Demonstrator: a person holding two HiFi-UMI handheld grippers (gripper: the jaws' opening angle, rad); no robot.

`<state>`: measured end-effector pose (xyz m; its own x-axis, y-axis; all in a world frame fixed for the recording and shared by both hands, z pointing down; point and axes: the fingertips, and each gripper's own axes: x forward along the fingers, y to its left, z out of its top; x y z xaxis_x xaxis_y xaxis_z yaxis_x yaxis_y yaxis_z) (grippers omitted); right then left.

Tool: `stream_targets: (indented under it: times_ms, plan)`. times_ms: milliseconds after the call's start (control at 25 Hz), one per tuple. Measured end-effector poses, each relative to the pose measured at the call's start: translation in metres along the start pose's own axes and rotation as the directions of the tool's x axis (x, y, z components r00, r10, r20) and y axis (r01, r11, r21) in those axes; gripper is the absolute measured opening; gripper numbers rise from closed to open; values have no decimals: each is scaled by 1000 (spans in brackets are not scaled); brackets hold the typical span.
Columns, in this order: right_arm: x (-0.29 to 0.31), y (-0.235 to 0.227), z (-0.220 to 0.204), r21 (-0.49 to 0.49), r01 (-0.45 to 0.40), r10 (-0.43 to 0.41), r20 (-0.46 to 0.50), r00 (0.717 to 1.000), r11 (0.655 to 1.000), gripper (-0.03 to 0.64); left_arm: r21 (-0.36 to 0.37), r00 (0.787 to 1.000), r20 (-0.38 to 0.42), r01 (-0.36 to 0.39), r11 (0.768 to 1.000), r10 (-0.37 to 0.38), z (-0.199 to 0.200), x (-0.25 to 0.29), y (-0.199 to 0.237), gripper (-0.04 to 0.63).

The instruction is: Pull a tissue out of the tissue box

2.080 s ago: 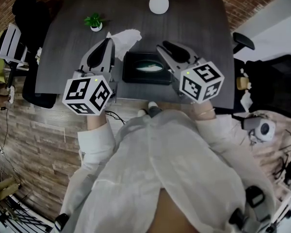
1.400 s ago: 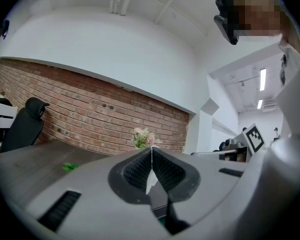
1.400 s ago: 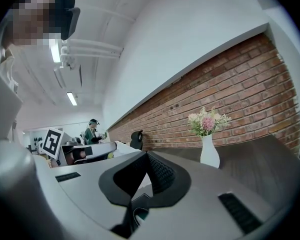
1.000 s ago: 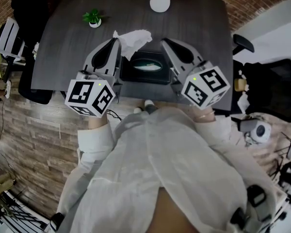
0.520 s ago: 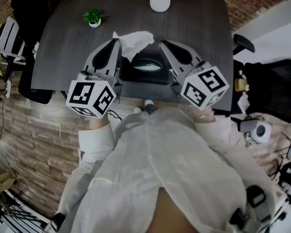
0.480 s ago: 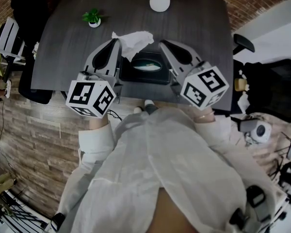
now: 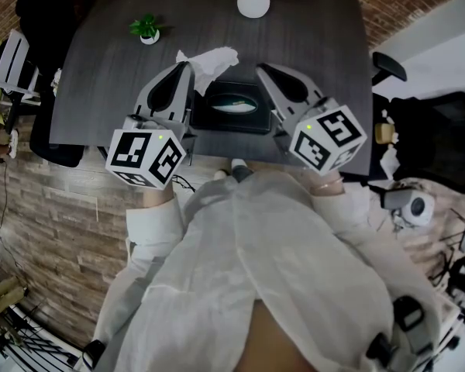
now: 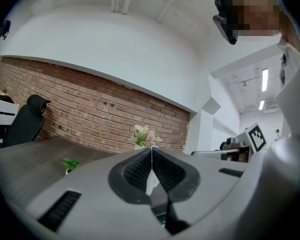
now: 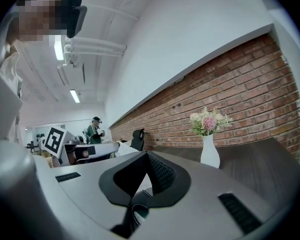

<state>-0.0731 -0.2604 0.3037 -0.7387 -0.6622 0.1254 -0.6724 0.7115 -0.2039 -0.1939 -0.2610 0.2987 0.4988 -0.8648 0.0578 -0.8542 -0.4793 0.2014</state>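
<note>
A black tissue box [image 7: 234, 108] lies on the dark table [image 7: 310, 37] between my two grippers. A crumpled white tissue [image 7: 213, 59] fans out from the tip of my left gripper [image 7: 183, 66] toward the box's far left corner. That gripper [image 8: 151, 150] is shut, with a thin white line in the seam between its pads. From the right gripper view the tissue [image 9: 124, 148] shows at the left gripper's tip. My right gripper [image 7: 262, 70] hovers over the box's right side, shut [image 9: 146, 154] and empty.
A white vase [image 7: 253, 0] with flowers stands at the table's far edge, and a small potted plant [image 7: 146, 29] at the far left. Black office chairs stand left [image 7: 39, 6] and right [image 7: 442, 130] of the table. A brick wall runs behind.
Since two seconds ago the left gripper and the tissue have shifted slightly right, toward the box. Over the last second nothing has visibly moved.
</note>
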Motion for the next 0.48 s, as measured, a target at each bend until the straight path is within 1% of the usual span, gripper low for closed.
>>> stream_targets:
  times_ms: [240,480]
  plan:
    - [3,4,-6,-6,-16,16,-22,1000,1000,5,-6,1000,0,6,1000,-6,-1,0,0,8]
    - [0,2,-7,-6,-12,12,-28,1000,1000,5,-10,1000,4,6,1000,-5,0,0,-2,8]
